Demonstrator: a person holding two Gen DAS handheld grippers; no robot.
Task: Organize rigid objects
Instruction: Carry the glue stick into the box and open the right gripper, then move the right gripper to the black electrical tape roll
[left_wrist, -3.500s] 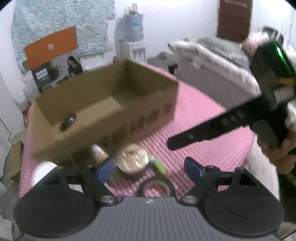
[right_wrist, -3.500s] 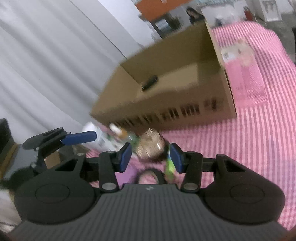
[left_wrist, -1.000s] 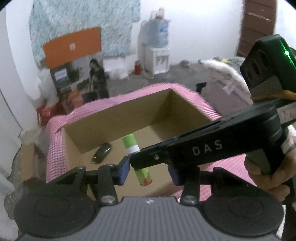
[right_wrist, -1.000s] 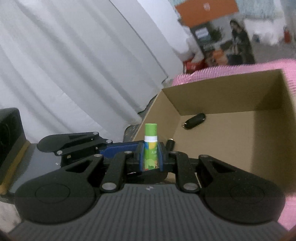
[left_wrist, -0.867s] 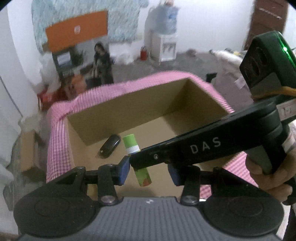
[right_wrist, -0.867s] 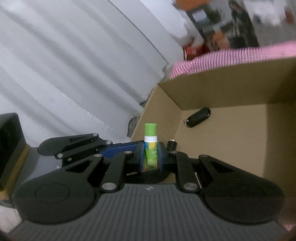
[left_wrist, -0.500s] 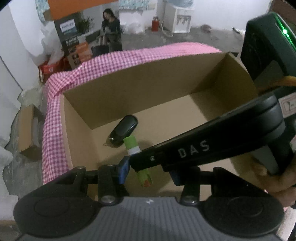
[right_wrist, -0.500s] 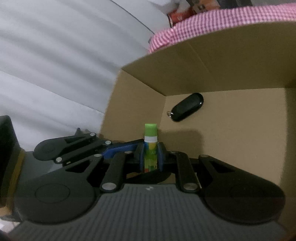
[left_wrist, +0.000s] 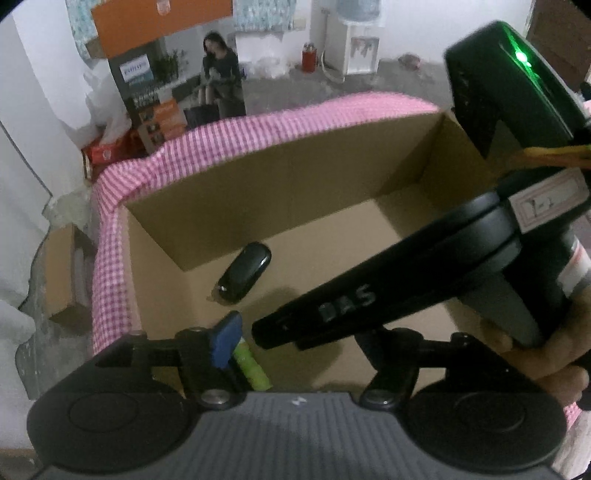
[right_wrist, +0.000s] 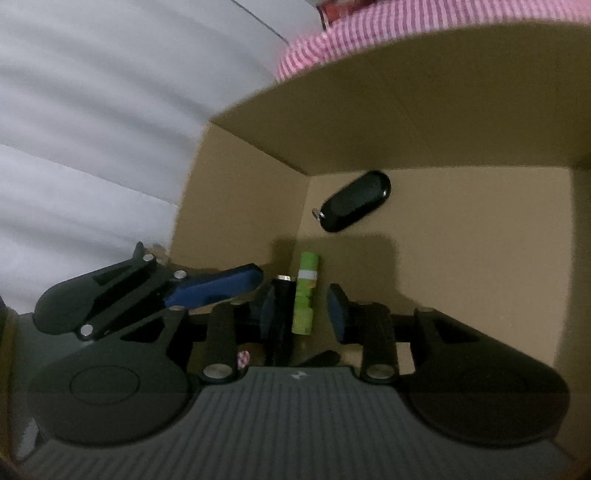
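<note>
Box (left_wrist: 314, 177) of cardboard on pink-checked tabletop (left_wrist: 110, 206), receptacle for sorting; left gripper (left_wrist: 295, 343) jaws parted wide, empty; green tube (right_wrist: 306, 299) loose between right gripper (right_wrist: 301, 306) jaws, just been opening (release low inside box, beside black key fob (right_wrist: 354, 201)).

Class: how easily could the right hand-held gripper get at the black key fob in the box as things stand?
Probably yes. The right hand-held gripper, jaws just opened off the green tube, already points into the cardboard box; bare floor lies between it and the black key fob. Only the tube lies ahead, short of it.
</note>
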